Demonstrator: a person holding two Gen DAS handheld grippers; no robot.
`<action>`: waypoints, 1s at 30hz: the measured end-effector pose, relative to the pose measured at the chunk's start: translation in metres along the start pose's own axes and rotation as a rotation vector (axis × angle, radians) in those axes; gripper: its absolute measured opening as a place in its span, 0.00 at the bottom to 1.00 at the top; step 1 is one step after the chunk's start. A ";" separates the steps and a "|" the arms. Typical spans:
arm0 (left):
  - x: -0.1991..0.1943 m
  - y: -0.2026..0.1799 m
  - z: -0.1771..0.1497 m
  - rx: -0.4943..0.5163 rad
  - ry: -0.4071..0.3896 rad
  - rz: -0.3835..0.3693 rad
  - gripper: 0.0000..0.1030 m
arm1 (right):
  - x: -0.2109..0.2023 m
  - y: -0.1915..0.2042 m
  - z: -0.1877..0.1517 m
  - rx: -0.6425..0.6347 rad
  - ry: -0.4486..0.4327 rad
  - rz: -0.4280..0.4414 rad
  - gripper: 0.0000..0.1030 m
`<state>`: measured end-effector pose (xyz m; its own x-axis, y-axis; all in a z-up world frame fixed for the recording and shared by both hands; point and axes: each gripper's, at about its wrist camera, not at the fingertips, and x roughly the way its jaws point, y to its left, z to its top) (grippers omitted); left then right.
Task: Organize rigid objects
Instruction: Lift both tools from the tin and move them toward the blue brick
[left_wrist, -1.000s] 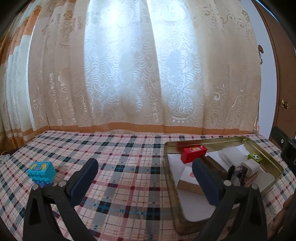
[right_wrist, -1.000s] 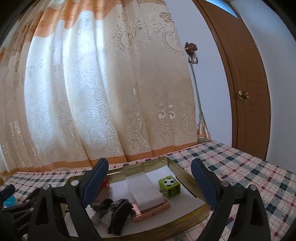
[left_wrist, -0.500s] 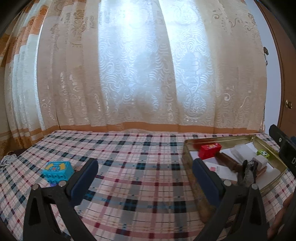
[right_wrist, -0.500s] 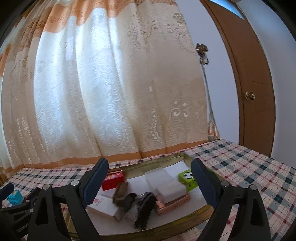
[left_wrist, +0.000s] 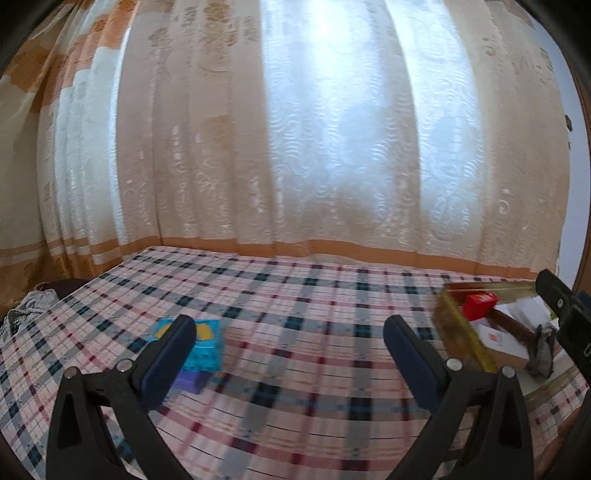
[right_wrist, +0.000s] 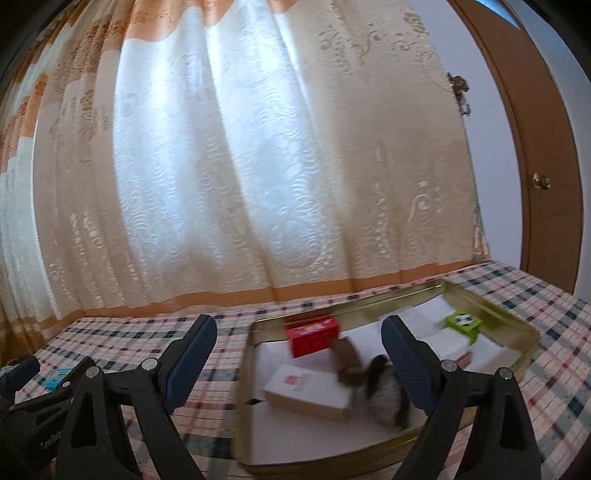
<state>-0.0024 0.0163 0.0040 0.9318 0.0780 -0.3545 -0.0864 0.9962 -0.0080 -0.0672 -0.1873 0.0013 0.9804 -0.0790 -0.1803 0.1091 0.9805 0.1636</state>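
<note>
A blue toy block (left_wrist: 205, 347) with yellow marks lies on the plaid tablecloth, just behind my left gripper's left finger. My left gripper (left_wrist: 288, 339) is open and empty above the cloth. A gold metal tray (right_wrist: 524, 332) holds a red box (right_wrist: 312, 334), a white box (right_wrist: 310, 387), a green cube (right_wrist: 461, 321), a brown block and a dark furry thing (right_wrist: 384, 391). My right gripper (right_wrist: 299, 345) is open and empty, hovering over the tray's near left part. The tray also shows in the left wrist view (left_wrist: 461, 332), at the right.
A patterned cream curtain (left_wrist: 314, 147) hangs along the table's far edge. A brown wooden door (right_wrist: 543, 166) stands at the right. A bundle of cloth (left_wrist: 26, 310) lies off the table's left edge. The plaid cloth (left_wrist: 314, 295) stretches between block and tray.
Both views have swung left. The blue block has come closer to my left gripper's left finger, and the tray has slid toward the right edge. Both grippers stayed open.
</note>
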 end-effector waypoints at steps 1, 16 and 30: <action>0.001 0.006 0.000 -0.001 -0.001 0.009 1.00 | 0.000 0.005 -0.001 0.001 0.002 0.006 0.90; 0.010 0.062 0.004 -0.036 -0.004 0.069 1.00 | 0.009 0.074 -0.013 -0.022 0.046 0.104 0.90; 0.022 0.115 0.006 -0.076 0.021 0.138 1.00 | 0.017 0.119 -0.021 -0.033 0.090 0.183 0.90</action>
<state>0.0106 0.1327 0.0009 0.9019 0.2120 -0.3763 -0.2401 0.9703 -0.0287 -0.0405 -0.0684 -0.0028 0.9647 0.1157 -0.2366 -0.0761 0.9825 0.1698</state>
